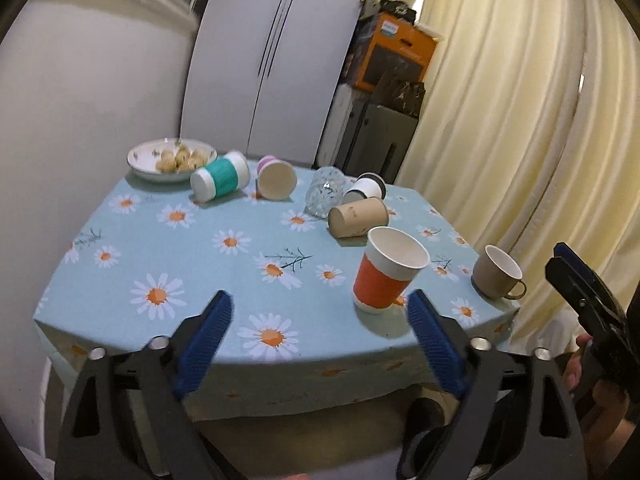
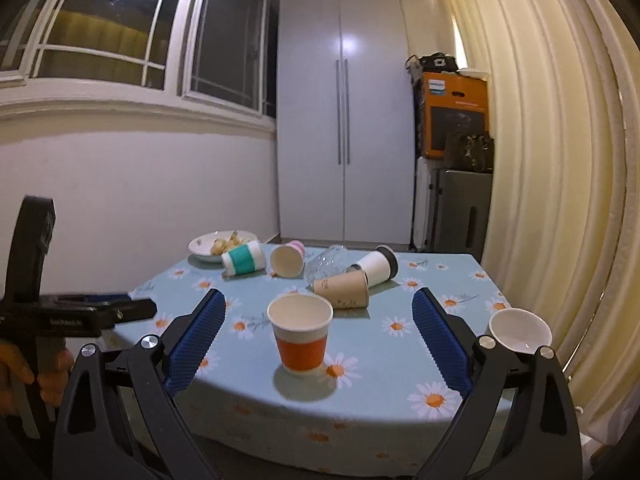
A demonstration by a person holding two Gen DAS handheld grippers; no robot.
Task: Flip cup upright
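An orange-banded paper cup [image 1: 390,270] [image 2: 301,332] stands upright near the table's front edge. A beige mug [image 1: 497,272] [image 2: 519,329] stands upright at the front right. Several cups lie on their sides farther back: a teal-banded cup [image 1: 220,180] [image 2: 244,260], a pink-striped cup [image 1: 276,178] [image 2: 287,260], a brown paper cup [image 1: 358,218] [image 2: 342,288], a white cup with a black lid [image 1: 368,188] [image 2: 376,266] and a clear glass [image 1: 324,192] [image 2: 326,260]. My left gripper [image 1: 320,320] is open and empty before the front edge. My right gripper [image 2: 320,320] is open and empty, facing the orange cup.
A bowl of snacks [image 1: 172,158] [image 2: 218,244] sits at the back left of the daisy tablecloth [image 1: 200,264] [image 2: 384,360]. A white cabinet [image 2: 344,120] stands behind the table, stacked boxes [image 1: 392,56] beside it, and a curtain [image 2: 540,160] on the right.
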